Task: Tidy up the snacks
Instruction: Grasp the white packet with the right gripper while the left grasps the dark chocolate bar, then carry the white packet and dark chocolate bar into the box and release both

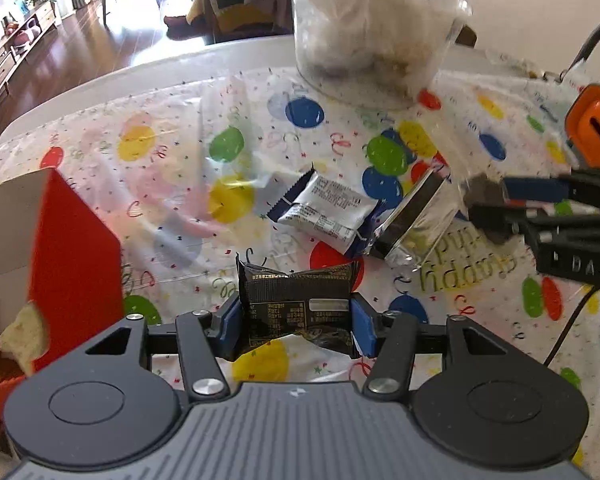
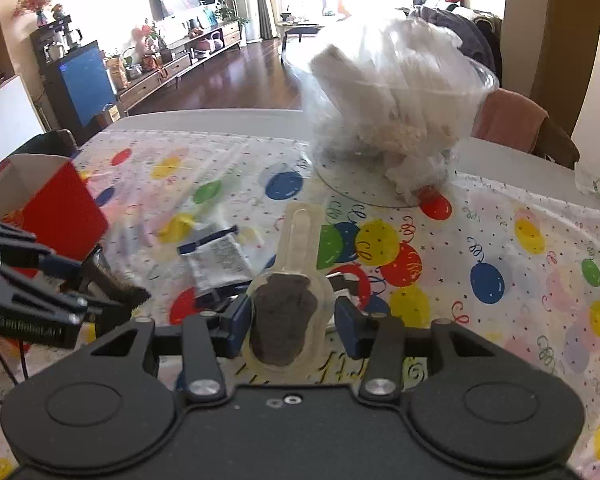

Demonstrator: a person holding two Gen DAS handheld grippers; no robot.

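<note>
My left gripper (image 1: 296, 322) is shut on a black snack packet (image 1: 296, 308) and holds it just above the table. My right gripper (image 2: 294, 314) is shut on a clear plastic pack with a dark brown snack (image 2: 286, 312) inside; it also shows in the left wrist view (image 1: 485, 204) at the right. A white-and-navy snack packet (image 1: 328, 212) and a silver foil packet (image 1: 414, 216) lie on the balloon-print tablecloth (image 1: 160, 184) between the grippers. A red box (image 1: 74, 248) stands open at the left, with snacks inside.
A clear plastic bowl with white wrapped food (image 1: 368, 28) stands at the far side of the table; it also shows in the right wrist view (image 2: 396, 112). Chairs stand behind the table. The red box (image 2: 62, 200) is at the left in the right wrist view.
</note>
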